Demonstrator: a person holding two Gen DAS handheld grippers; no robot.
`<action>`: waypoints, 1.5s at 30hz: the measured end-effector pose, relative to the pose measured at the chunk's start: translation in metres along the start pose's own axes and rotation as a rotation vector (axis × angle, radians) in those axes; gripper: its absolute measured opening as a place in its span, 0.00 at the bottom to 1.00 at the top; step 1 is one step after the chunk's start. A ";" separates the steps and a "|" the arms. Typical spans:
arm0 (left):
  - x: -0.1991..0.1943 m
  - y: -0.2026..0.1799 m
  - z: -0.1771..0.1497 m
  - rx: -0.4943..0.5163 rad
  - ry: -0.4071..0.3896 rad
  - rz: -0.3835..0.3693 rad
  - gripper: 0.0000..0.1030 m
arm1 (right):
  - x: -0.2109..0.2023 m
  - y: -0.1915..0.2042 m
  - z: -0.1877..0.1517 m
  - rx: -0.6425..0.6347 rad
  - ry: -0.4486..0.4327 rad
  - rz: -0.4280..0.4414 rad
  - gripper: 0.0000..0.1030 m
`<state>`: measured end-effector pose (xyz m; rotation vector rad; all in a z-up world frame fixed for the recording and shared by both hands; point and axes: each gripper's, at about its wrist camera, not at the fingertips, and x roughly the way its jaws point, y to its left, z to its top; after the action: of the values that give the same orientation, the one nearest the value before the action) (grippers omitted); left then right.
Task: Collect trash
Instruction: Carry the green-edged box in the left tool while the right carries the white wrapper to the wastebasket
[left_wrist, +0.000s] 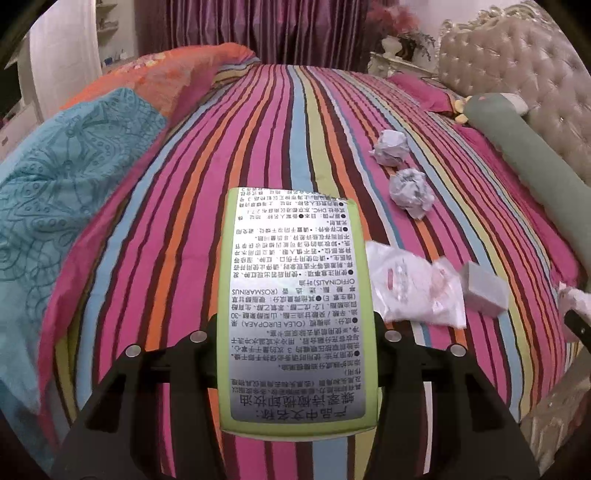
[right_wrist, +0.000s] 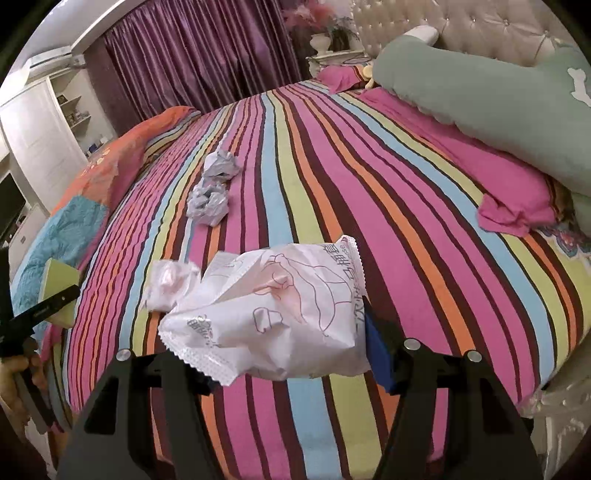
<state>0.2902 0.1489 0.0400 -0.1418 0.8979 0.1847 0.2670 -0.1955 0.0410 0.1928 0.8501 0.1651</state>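
My left gripper (left_wrist: 297, 332) is shut on a green box (left_wrist: 295, 306) with a silver printed label, held above the striped bed (left_wrist: 258, 147); the box also shows at the left edge of the right wrist view (right_wrist: 59, 291). My right gripper (right_wrist: 291, 354) is shut on a white printed wrapper (right_wrist: 273, 310), held above the bed. Two crumpled grey paper balls (left_wrist: 391, 147) (left_wrist: 412, 192) lie on the bed further off; they also show in the right wrist view (right_wrist: 221, 166) (right_wrist: 208, 203). A clear plastic bag (left_wrist: 417, 288) and a small grey box (left_wrist: 484, 288) lie right of the green box.
A turquoise and orange quilt (left_wrist: 74, 166) is bunched on the bed's left side. A long green bolster (right_wrist: 480, 99) and pink pillows (right_wrist: 517, 192) lie along the tufted headboard (left_wrist: 517, 62). Purple curtains (right_wrist: 192, 59) hang behind. A white wardrobe (right_wrist: 33, 129) stands far left.
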 end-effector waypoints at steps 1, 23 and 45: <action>-0.006 -0.001 -0.005 0.007 -0.006 0.002 0.47 | -0.003 0.001 -0.004 0.000 -0.002 0.001 0.57; -0.067 -0.015 -0.141 0.065 0.018 -0.071 0.47 | -0.060 0.024 -0.096 -0.021 0.027 0.067 0.57; -0.068 -0.048 -0.284 0.118 0.200 -0.120 0.47 | -0.054 0.043 -0.216 -0.024 0.223 0.081 0.57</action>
<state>0.0428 0.0388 -0.0787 -0.1050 1.0933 0.0050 0.0655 -0.1431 -0.0485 0.1889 1.0620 0.2762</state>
